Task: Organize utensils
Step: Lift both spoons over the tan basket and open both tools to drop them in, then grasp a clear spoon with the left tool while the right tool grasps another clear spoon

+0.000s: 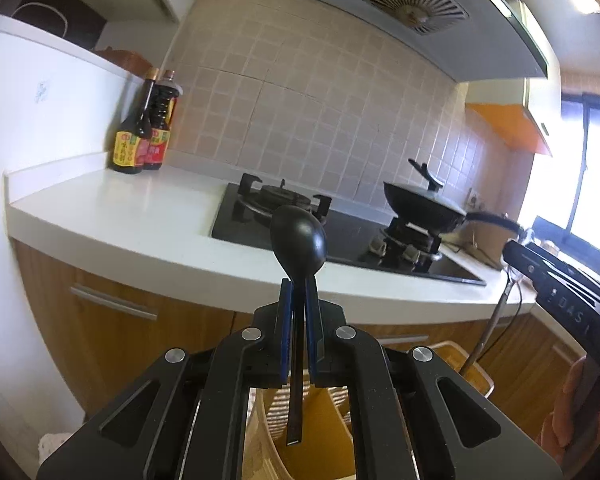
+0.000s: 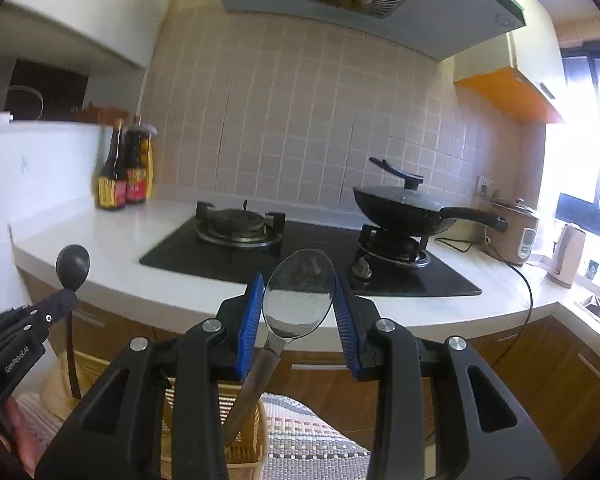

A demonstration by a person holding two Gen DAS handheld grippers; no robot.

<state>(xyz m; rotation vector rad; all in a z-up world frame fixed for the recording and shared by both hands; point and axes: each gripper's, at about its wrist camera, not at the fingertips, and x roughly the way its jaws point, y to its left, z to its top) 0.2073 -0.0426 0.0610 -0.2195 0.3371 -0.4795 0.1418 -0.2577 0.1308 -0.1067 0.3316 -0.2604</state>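
black spoon [image 1: 298, 240] upright | steel spoon [image 2: 298, 294] tilted, perhaps over basket [image 2: 248, 446]

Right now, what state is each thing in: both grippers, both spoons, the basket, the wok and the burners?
Left gripper: jaws shut on the black spoon's handle.
Black spoon: held upright, bowl up, handle end over the basket.
Right gripper: jaws open, pads either side of the metal spoon's bowl.
Metal spoon: tilted, handle down in the basket.
Basket: open-topped.
Wok: lidded, on the right burner.
Left burner: bare, no flame visible.
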